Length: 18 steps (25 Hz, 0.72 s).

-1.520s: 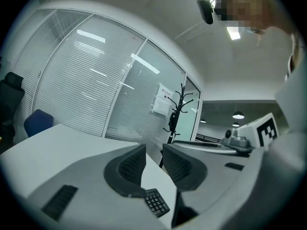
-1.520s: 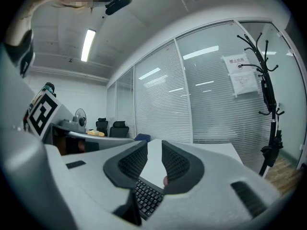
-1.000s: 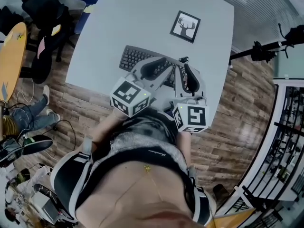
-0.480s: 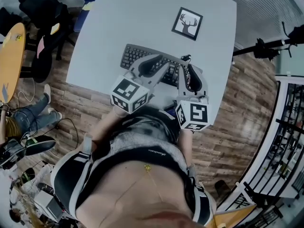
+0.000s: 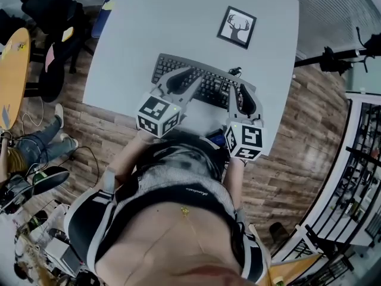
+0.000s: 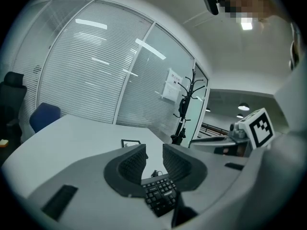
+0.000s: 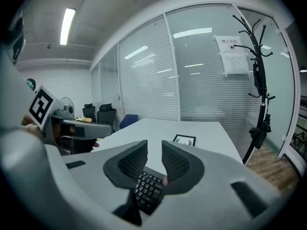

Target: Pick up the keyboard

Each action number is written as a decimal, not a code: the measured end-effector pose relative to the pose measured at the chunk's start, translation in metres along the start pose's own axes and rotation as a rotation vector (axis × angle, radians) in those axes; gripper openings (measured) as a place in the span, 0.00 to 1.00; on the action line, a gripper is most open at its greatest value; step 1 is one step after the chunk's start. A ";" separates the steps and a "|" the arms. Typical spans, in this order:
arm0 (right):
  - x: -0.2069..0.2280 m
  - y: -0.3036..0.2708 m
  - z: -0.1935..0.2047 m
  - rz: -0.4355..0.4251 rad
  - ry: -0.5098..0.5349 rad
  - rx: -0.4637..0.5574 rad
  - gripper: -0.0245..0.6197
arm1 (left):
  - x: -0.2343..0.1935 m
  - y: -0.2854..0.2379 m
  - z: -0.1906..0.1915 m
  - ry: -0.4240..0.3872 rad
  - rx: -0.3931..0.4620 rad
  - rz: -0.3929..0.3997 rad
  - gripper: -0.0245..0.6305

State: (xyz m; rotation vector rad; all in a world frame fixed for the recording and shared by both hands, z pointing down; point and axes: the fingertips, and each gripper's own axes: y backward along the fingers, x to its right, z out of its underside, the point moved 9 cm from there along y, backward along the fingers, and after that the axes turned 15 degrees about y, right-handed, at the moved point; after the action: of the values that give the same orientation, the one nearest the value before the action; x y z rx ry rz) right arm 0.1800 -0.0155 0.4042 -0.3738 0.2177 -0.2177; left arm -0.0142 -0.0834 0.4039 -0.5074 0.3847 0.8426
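Observation:
A dark keyboard point(image 5: 207, 87) lies on the grey table point(image 5: 149, 22) near its front edge. My left gripper point(image 5: 181, 76) hovers over the keyboard's left half, its jaws a narrow gap apart with nothing between them. My right gripper point(image 5: 239, 88) hovers over the keyboard's right end, also slightly open and empty. In the left gripper view the keyboard point(image 6: 160, 195) shows below the left gripper point(image 6: 154, 150). The right gripper view has the keyboard point(image 7: 147, 188) under the right gripper point(image 7: 154, 147). Whether either gripper touches the keys I cannot tell.
A framed deer picture point(image 5: 237, 27) lies on the table behind the keyboard. Office chairs point(image 5: 53, 5) and a round wooden table point(image 5: 13, 70) stand at the left. A black stand point(image 5: 333, 58) is at the right, and a coat rack point(image 7: 256, 75) stands by the glass wall.
Both grippers have sunk toward the keyboard and moved apart, the left one toward its left half, the right one toward its right end. More keys show between them. The jaws kept the same gap.

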 end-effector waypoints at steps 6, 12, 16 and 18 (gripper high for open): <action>0.005 -0.010 0.018 0.009 0.009 -0.081 0.19 | -0.028 0.004 0.012 -0.007 -0.050 -0.066 0.17; 0.009 -0.020 0.037 0.011 -0.029 -0.146 0.19 | -0.052 0.001 0.029 -0.032 -0.118 -0.115 0.17; 0.010 -0.027 0.050 0.012 -0.035 -0.193 0.19 | -0.070 -0.003 0.041 -0.054 -0.174 -0.148 0.17; 0.012 -0.029 0.056 0.016 -0.033 -0.219 0.19 | -0.080 -0.004 0.046 -0.044 -0.196 -0.165 0.17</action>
State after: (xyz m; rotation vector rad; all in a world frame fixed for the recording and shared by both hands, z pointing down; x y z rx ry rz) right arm 0.2007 -0.0257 0.4640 -0.5923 0.2125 -0.1722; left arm -0.0545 -0.1078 0.4834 -0.6913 0.2172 0.7338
